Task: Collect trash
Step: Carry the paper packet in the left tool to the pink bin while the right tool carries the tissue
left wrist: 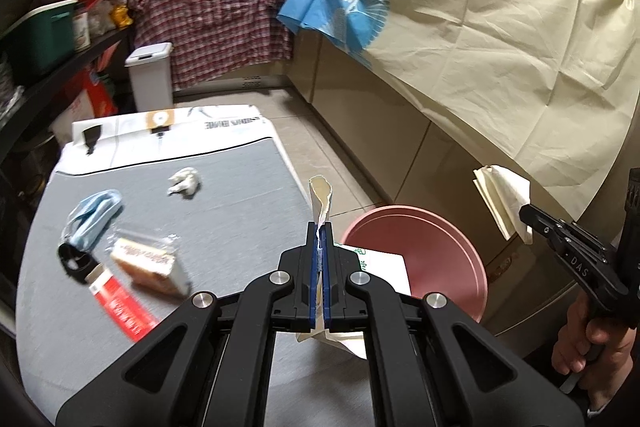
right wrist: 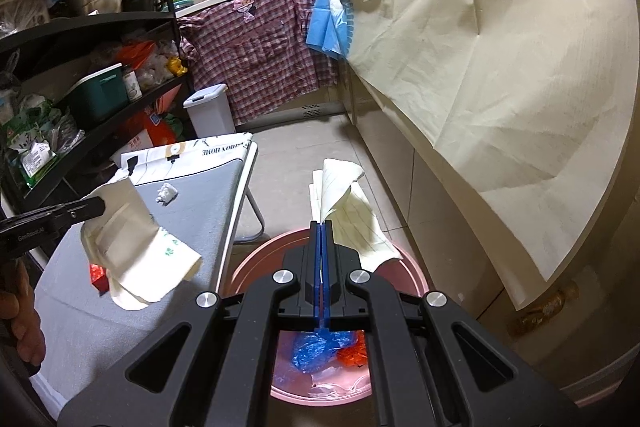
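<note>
- A narrow kitchen: tiled floor, a cream sheet (left wrist: pixel 500 39) draped over the counter, and a grey-topped table (left wrist: pixel 224 187) beside a black shelf rack (right wrist: pixel 100 27).
- One pink bin (right wrist: pixel 408 279) stands on the floor just beside the table; blue and orange wrappers lie inside it.
- Two grippers, each clamped on one piece of paper.
- The left gripper (left wrist: pixel 319 227) is closed on a cream paper wrapper (right wrist: pixel 132 247), held near the table's edge by the bin; its long axis runs steeply up and down and its torn end points up.
- The right gripper (right wrist: pixel 321 225) is closed on a folded lined sheet (right wrist: pixel 352 215), held over the bin, with its folded end pointing up.
- Five items lie on the table: one blue face mask (left wrist: pixel 94 215), one crumpled white tissue (left wrist: pixel 185 181), one clear-wrapped snack pack (left wrist: pixel 150 263), one red packet (left wrist: pixel 120 303), one black cap (left wrist: pixel 74 261).
</note>
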A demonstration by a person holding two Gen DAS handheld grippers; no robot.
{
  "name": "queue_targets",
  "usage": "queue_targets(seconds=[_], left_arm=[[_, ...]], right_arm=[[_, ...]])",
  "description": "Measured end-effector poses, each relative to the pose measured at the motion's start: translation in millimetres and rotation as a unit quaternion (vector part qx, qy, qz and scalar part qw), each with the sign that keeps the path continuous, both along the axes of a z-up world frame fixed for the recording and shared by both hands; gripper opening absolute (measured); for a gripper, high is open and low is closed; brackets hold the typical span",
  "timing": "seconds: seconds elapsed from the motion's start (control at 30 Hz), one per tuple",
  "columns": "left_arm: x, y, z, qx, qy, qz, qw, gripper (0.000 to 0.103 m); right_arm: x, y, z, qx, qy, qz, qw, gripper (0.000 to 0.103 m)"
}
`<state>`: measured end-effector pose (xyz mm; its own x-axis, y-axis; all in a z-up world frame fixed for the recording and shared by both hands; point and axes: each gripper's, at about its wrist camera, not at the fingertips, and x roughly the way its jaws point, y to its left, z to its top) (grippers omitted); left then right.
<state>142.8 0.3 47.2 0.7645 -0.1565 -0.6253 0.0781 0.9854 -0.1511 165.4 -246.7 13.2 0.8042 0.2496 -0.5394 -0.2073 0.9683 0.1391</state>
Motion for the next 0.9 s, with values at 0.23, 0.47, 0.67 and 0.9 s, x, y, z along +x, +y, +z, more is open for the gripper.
queue_targets(seconds=[0.23, 0.47, 0.67, 0.9], left_arm=[[25, -30, -10, 0.006, 0.006, -0.028, 0.9996, 0.002], [45, -56, -27, 0.014, 0.020, -0.053, 0.9983, 0.002], [55, -72, -41, 0.014, 0.031, -0.068, 0.9971, 0.002], [65, -82, -55, 0.009, 0.044, -0.076, 0.9961, 0.002]], right_arm=[[10, -6, -8, 0.006, 0.013, -0.011, 1.000, 0.001], [20, -6, -16, 0.002, 0.028, -0.017, 0.999, 0.001], [28, -7, -22, -0.003, 0.036, -0.024, 0.999, 0.001], [35, -5, -27, -0.013, 0.044, -0.026, 0.999, 0.001]])
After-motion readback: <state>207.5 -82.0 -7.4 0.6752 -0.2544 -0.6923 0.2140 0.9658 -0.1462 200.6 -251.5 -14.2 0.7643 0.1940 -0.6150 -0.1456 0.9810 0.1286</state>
